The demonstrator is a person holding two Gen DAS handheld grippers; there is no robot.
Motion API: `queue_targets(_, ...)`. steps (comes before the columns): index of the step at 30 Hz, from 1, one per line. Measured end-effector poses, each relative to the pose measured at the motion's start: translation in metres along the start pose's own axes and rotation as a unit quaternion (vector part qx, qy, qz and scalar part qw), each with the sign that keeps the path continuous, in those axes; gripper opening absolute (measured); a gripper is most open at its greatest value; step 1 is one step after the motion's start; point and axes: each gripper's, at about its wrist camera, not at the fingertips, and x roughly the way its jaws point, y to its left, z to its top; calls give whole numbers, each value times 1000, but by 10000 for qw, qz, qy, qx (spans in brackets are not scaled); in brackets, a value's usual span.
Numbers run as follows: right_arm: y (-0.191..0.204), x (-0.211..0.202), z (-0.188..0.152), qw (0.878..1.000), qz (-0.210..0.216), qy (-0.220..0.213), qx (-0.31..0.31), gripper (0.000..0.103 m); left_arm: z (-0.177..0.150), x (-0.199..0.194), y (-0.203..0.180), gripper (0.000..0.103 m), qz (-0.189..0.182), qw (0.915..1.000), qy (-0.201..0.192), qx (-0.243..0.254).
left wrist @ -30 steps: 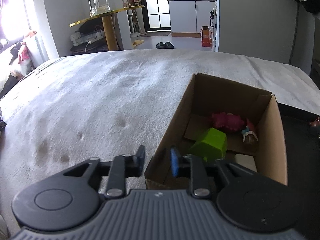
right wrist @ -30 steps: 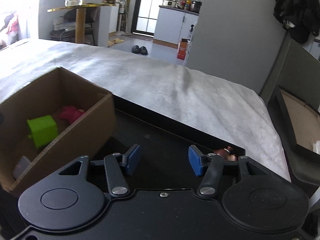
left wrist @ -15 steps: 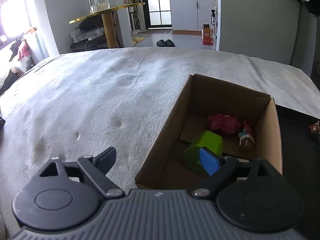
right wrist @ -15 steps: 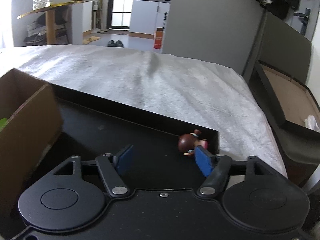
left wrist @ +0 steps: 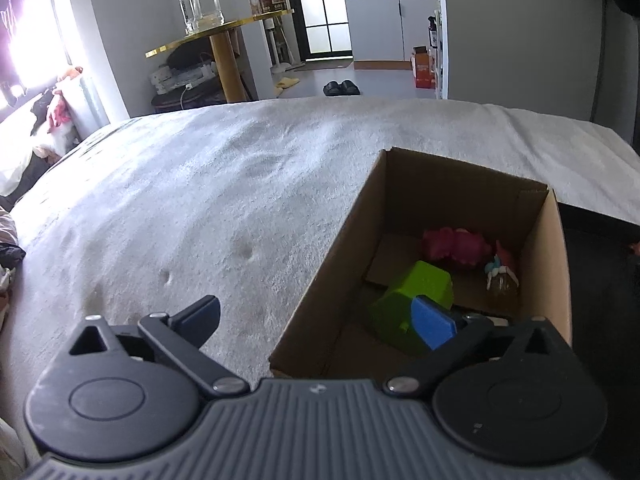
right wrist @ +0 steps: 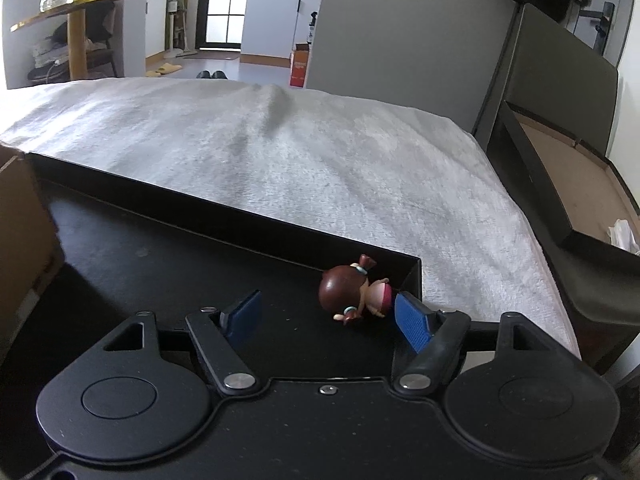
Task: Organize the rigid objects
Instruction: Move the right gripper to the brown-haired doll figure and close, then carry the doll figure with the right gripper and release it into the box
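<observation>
The left wrist camera sits just behind its gripper and looks forward and down over the near corner of the open brown cardboard box [left wrist: 548,264], close, with the white fluffy bed cover [left wrist: 240,184] beyond. The right wrist camera looks the same way over the flat black tray [right wrist: 168,248], also close. Both views share the bed cover, the box, the gold-edged round table [left wrist: 216,36] and the white kitchen cabinet [right wrist: 276,28] far behind.

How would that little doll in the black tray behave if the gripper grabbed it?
The doll looks like glossy hard plastic, so probably stiff and light, though it might slip on smooth pads. Its big round head suggests it could roll or pivot if nudged, lying on its side as it is. The thin pigtails and arms look like the likeliest parts to snap. It lies in the tray corner.
</observation>
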Motion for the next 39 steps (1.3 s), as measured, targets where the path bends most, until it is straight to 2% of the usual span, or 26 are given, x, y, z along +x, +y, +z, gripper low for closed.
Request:
queue_targets(7, -3, 13, -5, 9999, -24, 123, 58, 67, 1, -1, -1, 101, 94, 10000, -31, 5)
queue_targets(9, -2, 15, -6, 9999, -31, 126, -8, 57, 2, -1, 0, 101, 111, 9999, -38, 21)
queue_targets(10, -3, 15, -5, 9999, -33, 111, -3, 38, 3, -1, 0, 101, 120, 9999, -33, 17)
queue_targets(12, -5, 14, -4, 9999, 18, 153, 44, 39, 3, -1, 1, 101, 144, 9999, -27, -6)
queue_targets(14, -4, 10, -4, 9999, 30, 145, 15, 32, 3, -1, 1, 101, 151, 9999, -32, -13)
queue_targets(15, -3, 8, -4, 9999, 42, 149, -17, 27, 3, -1, 0, 101, 146, 9999, -44, -7)
queue_targets(17, -1, 2, -7, 9999, 71, 149, -44, 9, 2, -2, 0, 101, 124, 9999, -54, -8)
queue_targets(19, 0, -2, -8, 9998, 100, 166, -44, 6, 2, -3, 1, 101, 108, 9999, -58, -31)
queue_targets(25, -1, -6, -7, 9998, 77, 152, 88, 10, 1, -6, 6, 101, 49, 9999, -85, -85)
queue_targets(27, -3, -5, -7, 9997, 88, 157, 149, 20, 1, -5, 7, 101, 44, 9999, -84, -121)
queue_targets(29, -4, -2, -7, 9997, 75, 190, 135, 39, 1, -4, 7, 101, 38, 9999, -75, -143)
queue_targets(30, -3, -1, -7, 9997, 81, 180, 129, 44, 1, -3, 8, 101, 37, 9999, -71, -147)
queue_targets(32, -3, -1, -7, 9998, 93, 116, 151, 63, 1, -1, 8, 101, 33, 9999, -63, -150)
queue_targets(34, -2, -1, -6, 9997, 104, 53, 197, 67, 1, -1, 7, 101, 26, 9999, -63, -143)
queue_targets(39, 4, 5, -1, 9993, 289, 62, 225, 67, 1, 0, 9, 101, 24, 9999, -48, -157)
